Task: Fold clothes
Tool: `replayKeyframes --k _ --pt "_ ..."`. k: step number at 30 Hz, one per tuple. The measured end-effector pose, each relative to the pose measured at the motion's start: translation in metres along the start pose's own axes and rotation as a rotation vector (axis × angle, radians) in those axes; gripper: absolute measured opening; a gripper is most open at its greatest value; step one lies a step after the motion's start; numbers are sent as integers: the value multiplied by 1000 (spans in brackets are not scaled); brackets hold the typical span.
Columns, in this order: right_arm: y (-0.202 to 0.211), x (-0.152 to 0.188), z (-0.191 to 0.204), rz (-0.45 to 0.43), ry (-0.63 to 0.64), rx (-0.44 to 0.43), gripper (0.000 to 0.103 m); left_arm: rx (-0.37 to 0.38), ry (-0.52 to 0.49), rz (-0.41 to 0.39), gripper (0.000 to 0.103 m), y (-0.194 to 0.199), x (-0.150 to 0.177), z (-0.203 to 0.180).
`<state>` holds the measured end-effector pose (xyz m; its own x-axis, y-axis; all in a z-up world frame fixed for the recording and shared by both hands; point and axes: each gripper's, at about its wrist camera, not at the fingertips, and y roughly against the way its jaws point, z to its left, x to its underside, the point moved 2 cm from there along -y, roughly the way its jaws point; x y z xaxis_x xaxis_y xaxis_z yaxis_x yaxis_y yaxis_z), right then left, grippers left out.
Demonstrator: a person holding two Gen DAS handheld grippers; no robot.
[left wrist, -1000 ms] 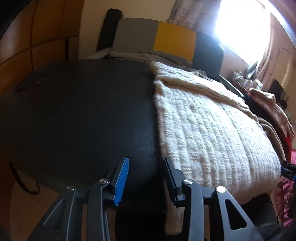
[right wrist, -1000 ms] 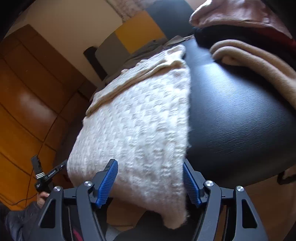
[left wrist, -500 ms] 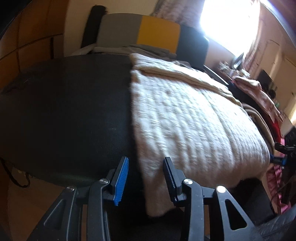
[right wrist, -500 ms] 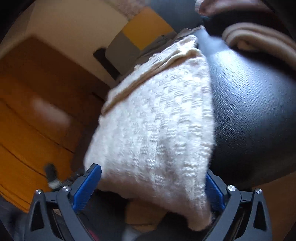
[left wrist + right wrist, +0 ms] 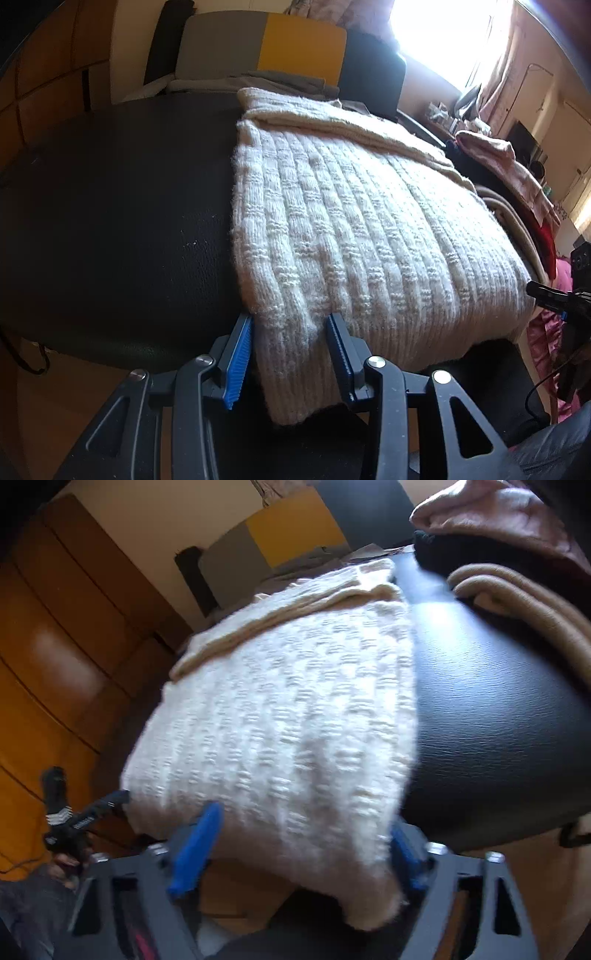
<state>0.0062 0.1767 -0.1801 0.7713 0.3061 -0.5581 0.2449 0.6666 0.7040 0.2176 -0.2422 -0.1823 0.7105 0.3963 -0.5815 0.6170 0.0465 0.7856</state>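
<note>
A cream knitted sweater [image 5: 354, 229] lies flat on a black table [image 5: 118, 206], its near hem hanging over the front edge. My left gripper [image 5: 291, 354] is open, its blue-padded jaws standing either side of the sweater's near left corner. In the right wrist view the sweater [image 5: 288, 716] fills the middle. My right gripper [image 5: 303, 853] is open, its jaws wide around the near right corner of the hem, which hangs between them. The frames do not show the pads pressing the knit.
A pile of folded tan, pink and dark clothes [image 5: 524, 590] sits on the table's right side. A grey and yellow chair back [image 5: 266, 44] stands behind the table. Wooden cupboards [image 5: 55, 657] are on the left. A bright window [image 5: 443, 33] is behind.
Both grippers have moved in toward the sweater's near hem. The left one shifted right from bare table onto the left corner. The right one came closer around the right corner.
</note>
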Motion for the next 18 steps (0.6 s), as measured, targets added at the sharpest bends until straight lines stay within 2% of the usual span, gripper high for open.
replayKeyframes --k 2,4,5,8,10,13,18 --pt "3 2 -6 0 2 49 40 -7 8 13 40 -1 -2 -1" --pt "4 2 -15 -3 -27 73 25 -9 8 17 38 -2 -3 -2" --pt "4 2 -17 -5 -38 71 23 -1 12 15 30 -1 -3 -1" --pt "3 2 -17 -5 -29 77 23 36 50 16 19 0 -5 4" --pt "4 1 -19 -5 -60 35 18 59 80 19 17 1 -7 7" --pt "4 0 -18 -4 -82 -14 17 104 77 14 15 6 -12 4" --pt "9 -11 -13 -32 -125 -118 17 244 100 -31 14 21 -29 6"
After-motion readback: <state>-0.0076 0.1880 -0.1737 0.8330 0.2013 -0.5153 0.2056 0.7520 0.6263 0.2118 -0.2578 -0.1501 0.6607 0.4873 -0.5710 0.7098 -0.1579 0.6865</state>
